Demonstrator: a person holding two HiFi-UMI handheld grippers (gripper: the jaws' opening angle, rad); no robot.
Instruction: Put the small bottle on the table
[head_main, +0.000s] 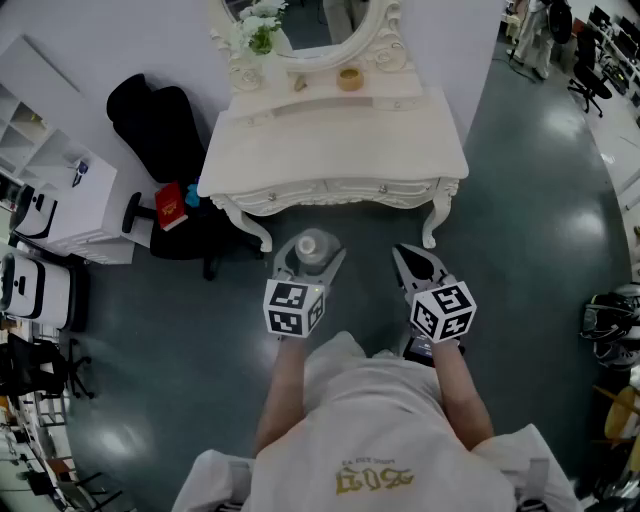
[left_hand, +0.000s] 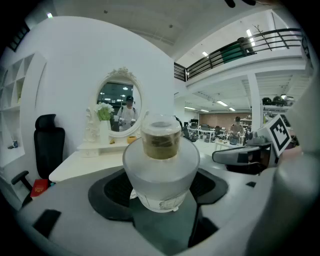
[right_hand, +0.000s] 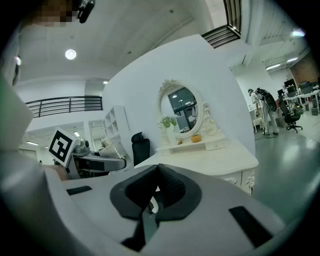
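Observation:
A small frosted white bottle (left_hand: 161, 172) with a clear cap over a brownish neck stands upright between the dark pads of my left gripper (left_hand: 160, 192), which is shut on it. From the head view the small bottle (head_main: 313, 244) and left gripper (head_main: 310, 256) hang over the floor just in front of the white dressing table (head_main: 330, 150). My right gripper (head_main: 410, 262) is beside it, level with it, also short of the table's front edge. Its pads (right_hand: 167, 187) meet with nothing between them. The dressing table (right_hand: 210, 162) shows ahead in the right gripper view.
The table carries an oval mirror (head_main: 330, 30), a vase of flowers (head_main: 255, 40) and a small yellow bowl (head_main: 349, 78) along its back. A black office chair (head_main: 155, 120) and a red item (head_main: 170, 206) sit left of it, with white shelving (head_main: 60, 200) further left.

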